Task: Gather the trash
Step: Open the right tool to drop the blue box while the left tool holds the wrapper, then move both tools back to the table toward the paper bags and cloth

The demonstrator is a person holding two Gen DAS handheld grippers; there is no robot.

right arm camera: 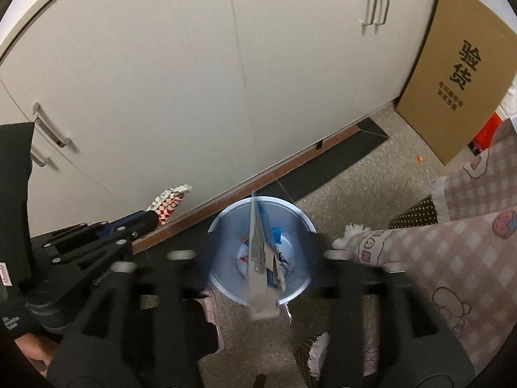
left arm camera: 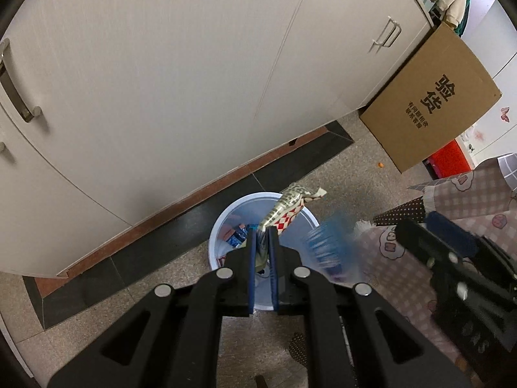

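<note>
Kitchen floor by pale cabinets (left arm camera: 161,80). All rel. to bin (right arm camera: 223,226): right gripper (right arm camera: 261,258) above it, jaws wide, flat packet (right arm camera: 258,258) loose btwn them. Left gripper (left arm camera: 262,242) clamps checked wrapper (left arm camera: 287,210) over rim; centre it, then let go.

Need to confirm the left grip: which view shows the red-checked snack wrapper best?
Left wrist view: the red-checked snack wrapper sits sharp and central, pinched in the left gripper above the round pale blue plastic bin. The right wrist view shows only its tip, small at the left.
</note>
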